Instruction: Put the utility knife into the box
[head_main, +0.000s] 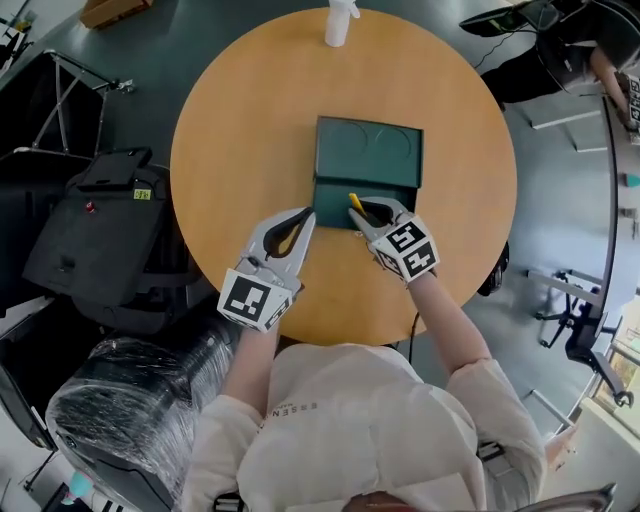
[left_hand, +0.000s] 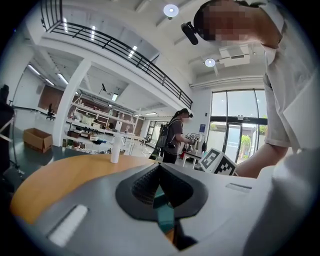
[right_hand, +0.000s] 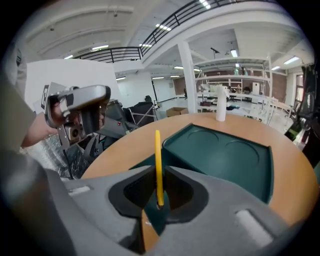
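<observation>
the right gripper (head_main: 366, 210) had its jaws squeezed tight on the yellow utility knife (head_main: 356, 203). the knife stuck up out of the jaws. it was over the near edge of the green box (head_main: 368, 150), not down inside it yet.

the left gripper (head_main: 306, 214) had its jaws together. its tips were right at the near left corner of the box. a bit of green showed between them, but i could not tell if they were pinching the box wall or just touching it.

what could go wrong? the knife was thin and held at only one end, so it could tip or slip if the jaws let go too high up. then it might bounce off the rim and land on the round wooden table (head_main: 230, 150). it could also catch on the near wall if it went down at a slant. if the left gripper was not really holding the box, a bump could push the box away.

the box was open. its lid, with two round dents in it, lay flat behind the tray part. i saw nothing inside the box. a white bottle (head_main: 340, 22) stood far away at the back edge of the table.
</observation>
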